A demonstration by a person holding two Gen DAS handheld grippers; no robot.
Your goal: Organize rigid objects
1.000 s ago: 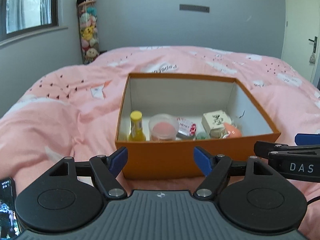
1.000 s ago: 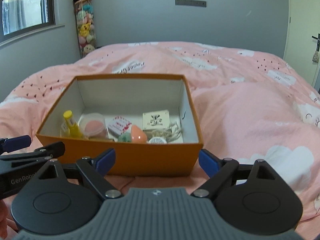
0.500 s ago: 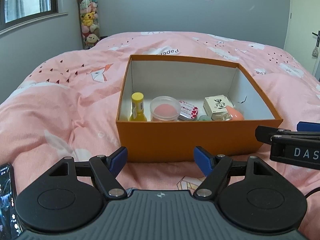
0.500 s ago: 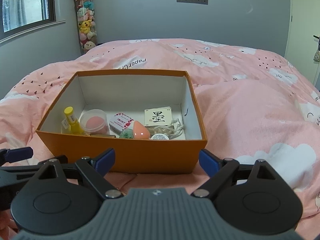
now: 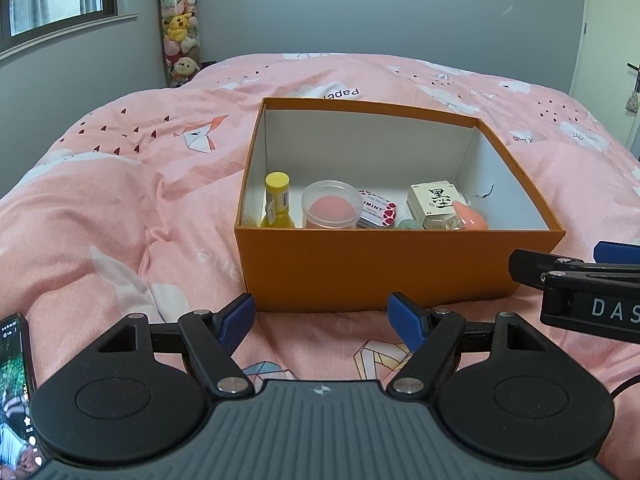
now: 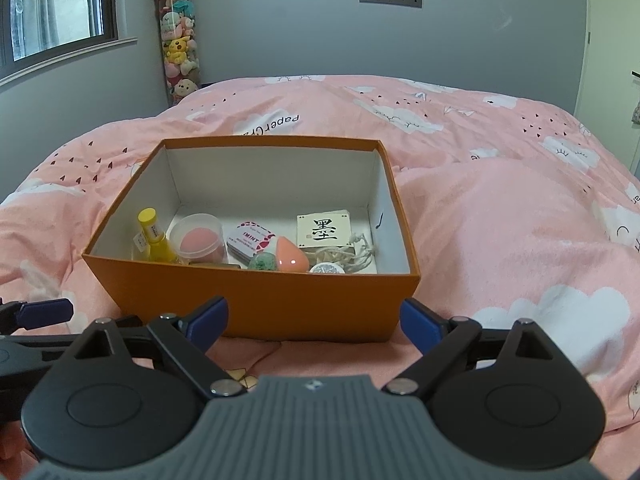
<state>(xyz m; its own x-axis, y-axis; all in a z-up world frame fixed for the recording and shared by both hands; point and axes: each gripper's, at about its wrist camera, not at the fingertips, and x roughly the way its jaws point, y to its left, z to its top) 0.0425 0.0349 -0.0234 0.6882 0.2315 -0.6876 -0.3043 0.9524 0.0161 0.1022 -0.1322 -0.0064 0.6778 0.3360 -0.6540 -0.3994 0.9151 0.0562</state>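
Over the last second both viewpoints have risen and tipped down toward the open orange cardboard box (image 5: 396,268), so more of its white floor shows now than a moment ago; the box itself and its contents have not shifted on the pink printed duvet (image 5: 120,200).

The left gripper (image 5: 321,318) hangs just short of the box's near wall, its blue-tipped jaws spread wide with nothing between them. The right gripper (image 6: 314,320) stands likewise, parted and empty, the near wall straight ahead of it.

Ahead of both tools, along the near side of the box floor, lie:
- a small yellow-capped bottle (image 6: 152,240), upright at the far left
- a clear round plastic tub holding a pink sponge (image 6: 198,240) just right of it
- a flat red-and-white mint tin (image 6: 250,240)
- a peach egg-shaped sponge (image 6: 290,256) with a small green ball (image 6: 263,262) beside it
- a cream square box with a black character (image 6: 324,230) and a small round silver-topped pot (image 6: 327,269) toward the right

No loose item shows on the duvet around the box. The scene fits either items already gathered into the box, or items waiting to be lifted out and sorted; the raised view alone does not settle which.
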